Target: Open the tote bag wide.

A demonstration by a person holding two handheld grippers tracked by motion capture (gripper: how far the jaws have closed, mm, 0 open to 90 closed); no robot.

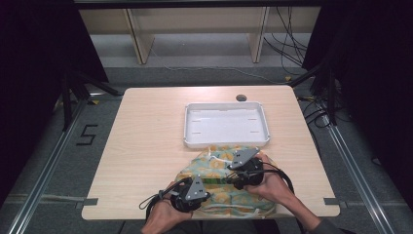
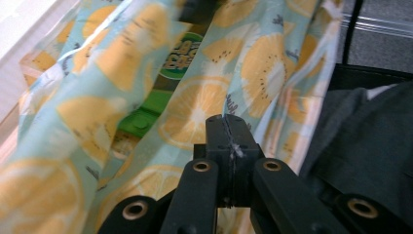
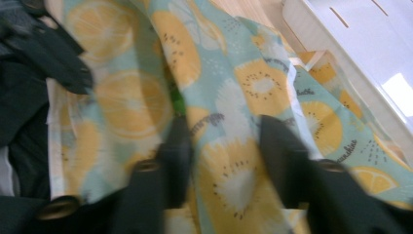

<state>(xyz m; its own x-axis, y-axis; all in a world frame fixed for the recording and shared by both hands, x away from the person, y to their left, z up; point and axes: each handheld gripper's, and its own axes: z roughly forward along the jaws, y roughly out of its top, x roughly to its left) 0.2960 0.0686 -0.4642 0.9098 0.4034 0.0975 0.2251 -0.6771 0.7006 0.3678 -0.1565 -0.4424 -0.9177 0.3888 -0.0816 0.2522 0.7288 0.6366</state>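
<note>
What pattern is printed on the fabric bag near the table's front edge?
Yellow-orange citrus slices on pale teal, on the drawstring fabric bag; it shows best in the left gripper view.

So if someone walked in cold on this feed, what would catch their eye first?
Probably the lemon-print fabric bag at the table's near edge, with both grippers on it; something green shows through its opening. The left gripper has its jaws shut, apparently on a fold of the bag, while the right gripper is open over it. Just beyond sits an empty white tray.
</note>
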